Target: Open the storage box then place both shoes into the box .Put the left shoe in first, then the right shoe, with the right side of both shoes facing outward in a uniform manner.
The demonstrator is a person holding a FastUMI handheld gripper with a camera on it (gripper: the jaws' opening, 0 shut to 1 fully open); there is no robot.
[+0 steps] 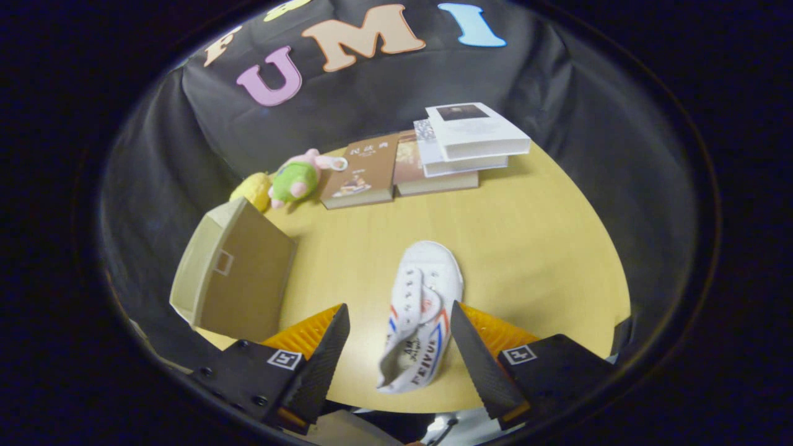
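Flanking shoe (421, 310), gripper (399, 322) fingers apart.

The shoe (421, 310) bears lettering near the heel, too blurred to read.

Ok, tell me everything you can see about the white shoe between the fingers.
The white shoe looks like a canvas sneaker with white laces, metal eyelets, red and blue stripes on its side and dark lettering near the heel. It lies on the yellow table, toe pointing away toward the books, tipped slightly so its opening shows. It sits between the fingers of the open hand-held gripper; neither finger clearly presses on it. The beige storage box stands apart beside it.
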